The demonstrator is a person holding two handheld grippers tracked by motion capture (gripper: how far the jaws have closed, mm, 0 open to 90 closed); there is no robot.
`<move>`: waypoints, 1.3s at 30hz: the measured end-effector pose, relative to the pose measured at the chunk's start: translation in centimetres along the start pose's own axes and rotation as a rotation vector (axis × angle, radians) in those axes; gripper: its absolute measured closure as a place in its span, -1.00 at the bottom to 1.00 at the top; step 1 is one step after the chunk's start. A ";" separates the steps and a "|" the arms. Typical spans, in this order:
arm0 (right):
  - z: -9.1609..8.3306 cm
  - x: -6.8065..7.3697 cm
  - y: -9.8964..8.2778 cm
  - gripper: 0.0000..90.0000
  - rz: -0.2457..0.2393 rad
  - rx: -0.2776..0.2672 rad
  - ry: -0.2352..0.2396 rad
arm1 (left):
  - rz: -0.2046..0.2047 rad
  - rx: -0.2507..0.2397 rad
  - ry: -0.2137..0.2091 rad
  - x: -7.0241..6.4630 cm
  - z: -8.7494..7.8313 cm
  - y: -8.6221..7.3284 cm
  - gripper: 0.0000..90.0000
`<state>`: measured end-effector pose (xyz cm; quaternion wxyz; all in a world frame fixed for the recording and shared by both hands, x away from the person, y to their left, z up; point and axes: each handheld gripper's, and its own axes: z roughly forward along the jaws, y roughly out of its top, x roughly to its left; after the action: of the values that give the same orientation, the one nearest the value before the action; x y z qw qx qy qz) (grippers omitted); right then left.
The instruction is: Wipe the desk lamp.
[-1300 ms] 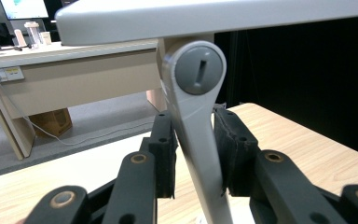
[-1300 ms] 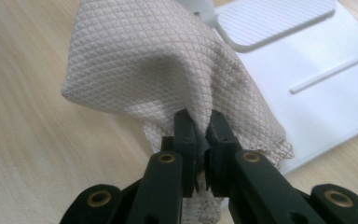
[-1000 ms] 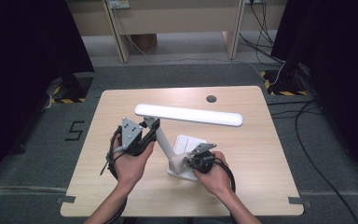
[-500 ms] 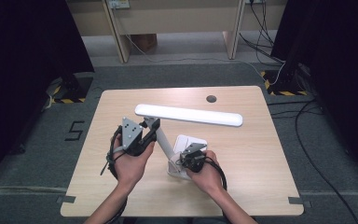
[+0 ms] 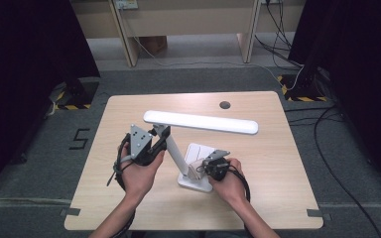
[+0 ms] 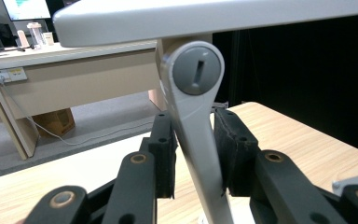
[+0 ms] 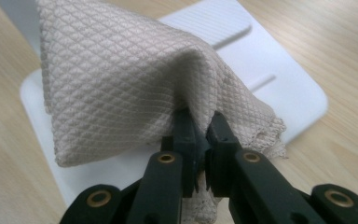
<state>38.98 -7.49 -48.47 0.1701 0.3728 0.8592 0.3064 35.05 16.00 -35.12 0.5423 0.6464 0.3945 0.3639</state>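
Your left tongs [image 6: 193,154] are closed on the lamp [image 5: 201,121] arm and steady it on the table [image 5: 278,163]. Your right tongs [image 7: 200,135] pinch the cloth [image 7: 121,88] over the lamp base [image 5: 197,152]. You are wiping; next, I think, drag the cloth across the base with light pressure.

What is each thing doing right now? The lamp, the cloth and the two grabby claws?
Lamp: standing on the table, long head level, arm leaning.
Lamp arm: clamped between the pads of the left gripper.
Lamp base: flat on the table, cloth over part of it.
Cloth: bunched, pinched in the right gripper.
Table: bare wood, lamp on it.
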 end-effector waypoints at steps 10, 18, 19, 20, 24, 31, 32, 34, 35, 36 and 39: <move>-0.8 -1.2 1.3 0.89 0.060 -0.044 -0.006 | 0.005 0.000 0.005 -0.1 0.0 0.0 0.53; 0.4 -0.4 4.1 0.88 0.042 -0.129 0.018 | 0.003 0.001 0.003 0.0 0.1 0.0 0.53; 0.6 -0.2 4.4 0.88 0.027 -0.126 0.016 | 0.003 0.001 0.003 0.0 0.1 0.0 0.53; 0.8 -0.1 4.6 0.88 0.025 -0.125 0.019 | 0.005 0.002 0.004 0.0 0.0 0.0 0.53; 1.8 0.4 5.2 0.88 0.013 -0.107 0.040 | 0.005 0.003 0.002 0.0 0.0 0.0 0.53; 3.3 1.2 5.4 0.88 -0.024 -0.062 0.068 | 0.006 0.002 0.003 0.0 0.0 0.0 0.53; 3.5 1.4 5.4 0.88 -0.024 -0.057 0.072 | 0.006 0.002 0.003 0.0 0.0 0.0 0.53; 3.9 1.6 5.2 0.88 -0.031 -0.050 0.076 | 0.006 0.003 0.003 0.0 0.0 0.0 0.53; 3.9 1.7 5.1 0.89 -0.034 -0.051 0.076 | 0.006 0.002 0.003 0.0 0.0 0.0 0.53; 3.9 1.7 5.1 0.89 -0.035 -0.053 0.076 | 0.006 0.002 0.003 0.0 0.0 0.0 0.53; 3.6 1.5 4.9 0.89 -0.042 -0.039 0.055 | 0.006 0.002 0.004 0.0 0.0 0.0 0.53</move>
<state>42.48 -2.31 -48.14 0.1601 0.3430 0.8650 0.3294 35.06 15.96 -35.10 0.5395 0.6475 0.3941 0.3666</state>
